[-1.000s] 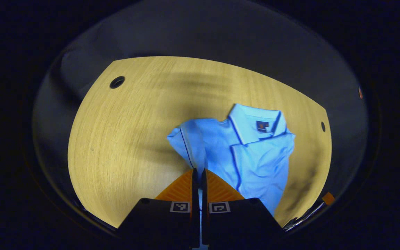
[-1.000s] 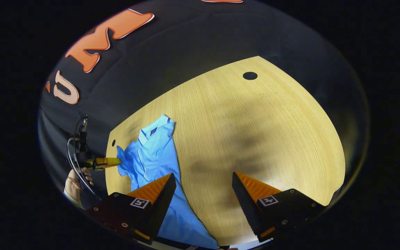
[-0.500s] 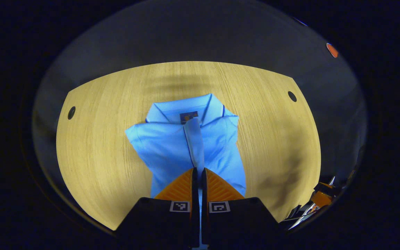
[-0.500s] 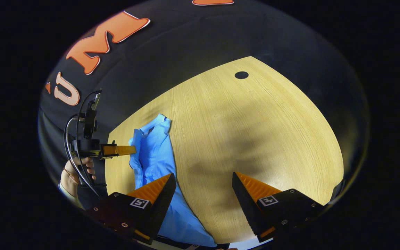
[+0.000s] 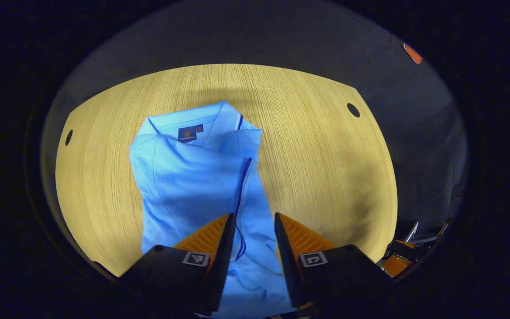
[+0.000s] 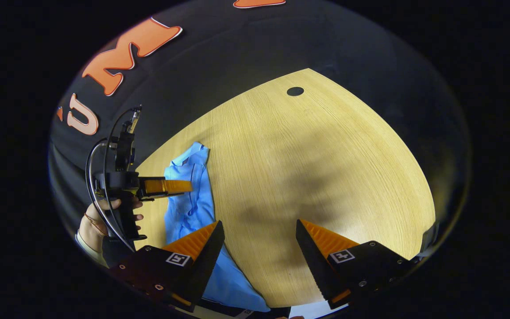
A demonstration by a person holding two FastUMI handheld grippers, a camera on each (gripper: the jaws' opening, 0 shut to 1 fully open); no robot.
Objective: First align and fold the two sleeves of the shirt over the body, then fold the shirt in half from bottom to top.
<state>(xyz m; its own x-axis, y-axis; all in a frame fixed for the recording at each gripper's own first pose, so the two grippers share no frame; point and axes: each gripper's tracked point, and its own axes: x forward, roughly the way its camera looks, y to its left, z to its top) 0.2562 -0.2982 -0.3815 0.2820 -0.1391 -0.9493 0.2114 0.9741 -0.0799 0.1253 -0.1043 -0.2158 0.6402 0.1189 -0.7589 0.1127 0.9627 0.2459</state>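
Note:
A light blue polo shirt (image 5: pixel 184 177) lies flat on the wooden table (image 5: pixel 326 177), collar at the far end. One sleeve (image 5: pixel 248 186) with a dark trim line is folded over the body. In the left gripper view, my left gripper (image 5: pixel 253 218) hovers open just above that sleeve, with the trim running between its fingers. In the right gripper view, the left gripper (image 6: pixel 186 186), held by a hand (image 6: pixel 91 223), hangs over the shirt (image 6: pixel 193 204). My right gripper (image 6: pixel 259 228) stands open above bare table beside the shirt's lower part, holding nothing.
The table has round cable holes (image 5: pixel 353 110) near its far corners, another hole (image 6: pixel 295 91) showing in the right gripper view. The black booth wall (image 6: pixel 219 57) stands behind the table. Bare wood (image 6: pixel 317 168) stretches to the right of the shirt.
My left gripper carried the sleeve across onto the shirt's body, then opened and let it go. The right gripper stayed open and hardly moved.

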